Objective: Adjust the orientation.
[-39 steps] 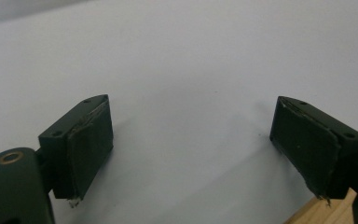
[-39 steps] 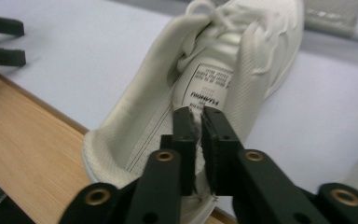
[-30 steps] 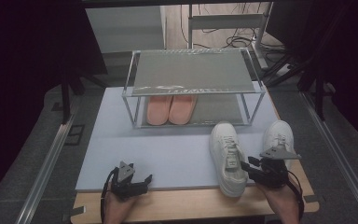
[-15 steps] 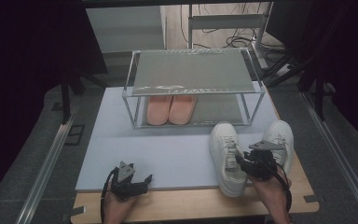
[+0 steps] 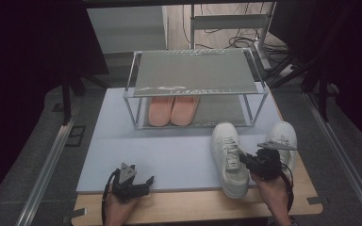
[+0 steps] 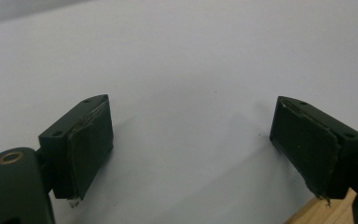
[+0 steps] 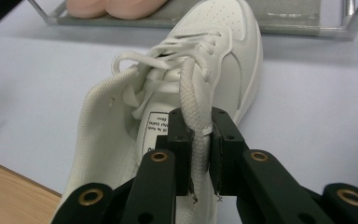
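Lace [image 7: 193, 119] of the near-right white sneaker [image 5: 228, 157] is pinched by the right gripper [image 7: 200, 154], whose jaws have just been closing; the left gripper [image 6: 191, 154] is held open over the bench [image 6: 191, 56].

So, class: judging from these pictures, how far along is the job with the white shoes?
Done: a pink pair already sits on the rack's lower shelf. In hand: the right tool has just been closing on a lace of the nearer white sneaker. Left: the second white sneaker lies untouched on the mat, and the left tool rests open.
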A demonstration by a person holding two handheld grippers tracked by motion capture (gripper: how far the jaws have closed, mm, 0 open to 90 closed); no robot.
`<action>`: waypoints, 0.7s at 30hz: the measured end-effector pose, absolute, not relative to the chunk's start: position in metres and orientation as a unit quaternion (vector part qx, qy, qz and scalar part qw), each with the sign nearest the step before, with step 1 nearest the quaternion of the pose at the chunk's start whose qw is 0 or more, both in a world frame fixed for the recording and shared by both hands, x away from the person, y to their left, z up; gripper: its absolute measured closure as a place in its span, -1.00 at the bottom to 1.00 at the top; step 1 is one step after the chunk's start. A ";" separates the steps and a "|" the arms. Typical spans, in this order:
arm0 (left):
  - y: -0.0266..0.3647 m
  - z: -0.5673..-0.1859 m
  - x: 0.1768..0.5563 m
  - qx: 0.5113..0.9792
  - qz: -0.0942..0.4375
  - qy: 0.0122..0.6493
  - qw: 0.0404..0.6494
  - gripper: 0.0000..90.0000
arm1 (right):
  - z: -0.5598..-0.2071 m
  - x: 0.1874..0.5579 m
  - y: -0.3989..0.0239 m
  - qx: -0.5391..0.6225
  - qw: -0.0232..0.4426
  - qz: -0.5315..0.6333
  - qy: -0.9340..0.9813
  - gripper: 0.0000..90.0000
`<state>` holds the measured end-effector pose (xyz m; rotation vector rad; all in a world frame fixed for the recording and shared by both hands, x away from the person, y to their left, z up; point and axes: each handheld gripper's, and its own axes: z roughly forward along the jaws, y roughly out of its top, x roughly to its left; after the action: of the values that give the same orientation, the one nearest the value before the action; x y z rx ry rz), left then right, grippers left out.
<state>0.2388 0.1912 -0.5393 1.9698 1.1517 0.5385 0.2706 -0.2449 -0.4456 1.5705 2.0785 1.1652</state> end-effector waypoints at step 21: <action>0.191 -0.539 0.239 0.774 0.212 0.453 0.388 -0.71 | -0.434 0.279 -0.255 0.541 0.004 0.522 0.660 0.83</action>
<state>0.2388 0.1912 -0.5393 1.9695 1.1517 0.5388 0.2794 -0.2551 -0.4336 1.6943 2.0678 1.6354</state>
